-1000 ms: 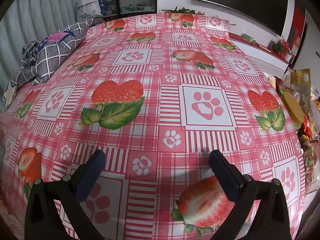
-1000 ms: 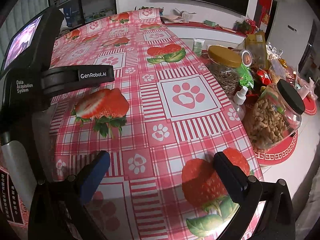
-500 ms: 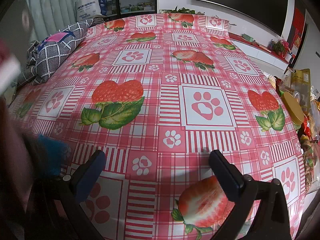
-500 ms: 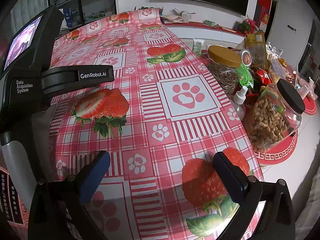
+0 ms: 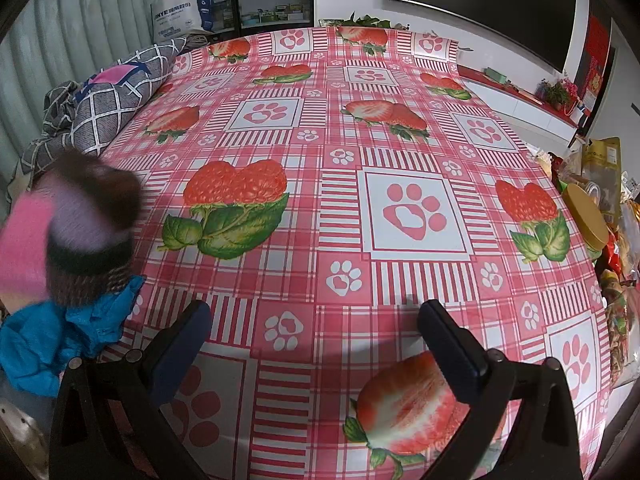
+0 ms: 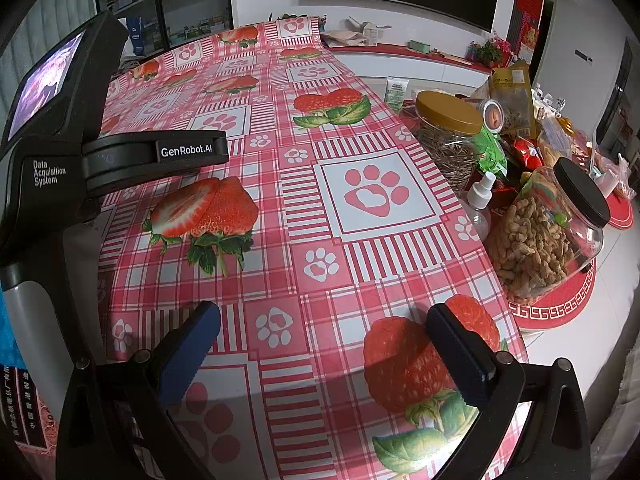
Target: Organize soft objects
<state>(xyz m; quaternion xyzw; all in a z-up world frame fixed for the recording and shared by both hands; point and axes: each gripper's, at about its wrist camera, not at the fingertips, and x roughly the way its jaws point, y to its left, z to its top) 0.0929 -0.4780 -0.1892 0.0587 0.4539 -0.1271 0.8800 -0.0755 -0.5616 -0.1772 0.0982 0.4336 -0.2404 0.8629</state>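
Note:
A fuzzy soft item (image 5: 80, 232) with pink, lilac and brown bands shows blurred at the left edge of the left wrist view. A crumpled blue cloth (image 5: 60, 340) lies right under it on the strawberry tablecloth (image 5: 320, 160). My left gripper (image 5: 316, 332) is open and holds nothing, with the blue cloth just left of its left finger. A grey checked cloth bundle (image 5: 108, 96) rests at the far left of the table. My right gripper (image 6: 320, 332) hovers open over the tablecloth (image 6: 360, 200), with nothing between its fingers. The left gripper's black body (image 6: 60, 160) fills the left of the right wrist view.
Along the table's right edge stand a peanut jar with a black lid (image 6: 548, 232), a gold-lidded jar (image 6: 448, 128), a small spray bottle (image 6: 480, 192) and snack packets. A dark screen hangs on the back wall, with shelves behind the table.
The fuzzy banded item and the blue cloth have come in from the left onto the table beside my left gripper. Both grippers stay where they were.

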